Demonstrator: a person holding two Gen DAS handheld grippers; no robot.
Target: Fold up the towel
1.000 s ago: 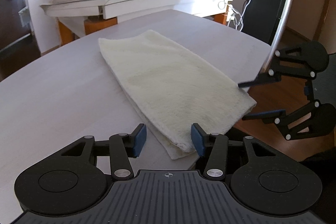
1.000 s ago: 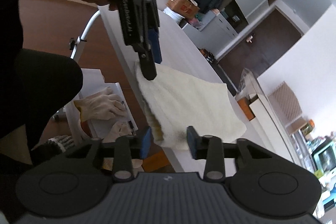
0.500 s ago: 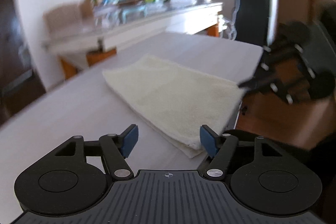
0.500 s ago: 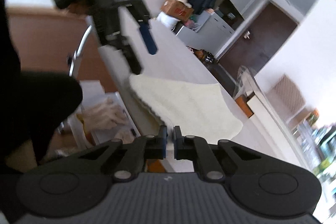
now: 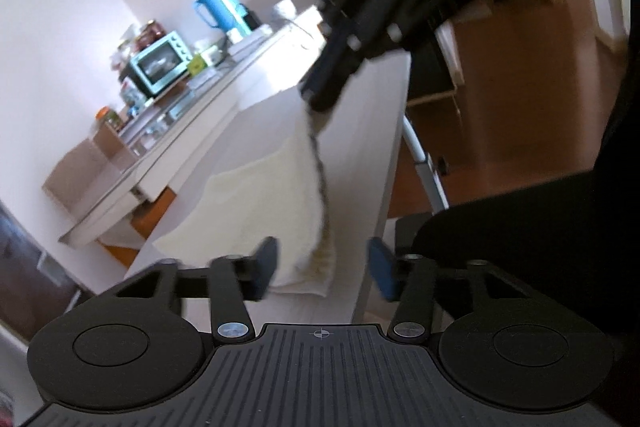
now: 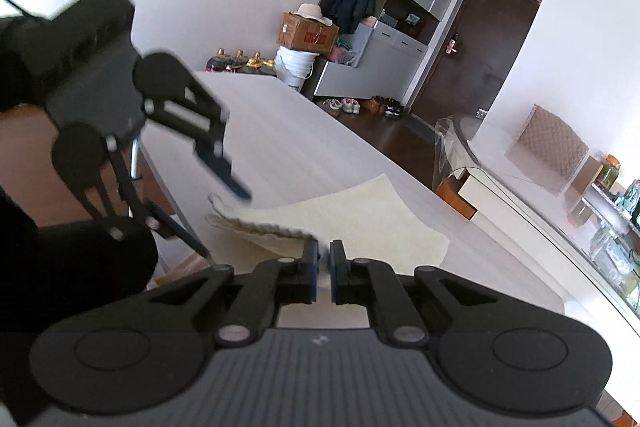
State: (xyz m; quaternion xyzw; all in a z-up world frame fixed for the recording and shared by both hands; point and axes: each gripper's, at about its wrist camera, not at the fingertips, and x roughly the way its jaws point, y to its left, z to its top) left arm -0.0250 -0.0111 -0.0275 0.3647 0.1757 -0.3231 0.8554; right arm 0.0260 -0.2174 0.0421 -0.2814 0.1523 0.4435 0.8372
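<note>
Right wrist view shows the right gripper clamped on a corner of the pale cream terry towel, raising that edge off the white table, probably so it can be carried over for the next fold. Beside it, the left gripper hangs spread wide around the towel's other near corner, gripping nothing, apparently lined up to pinch there.
</note>
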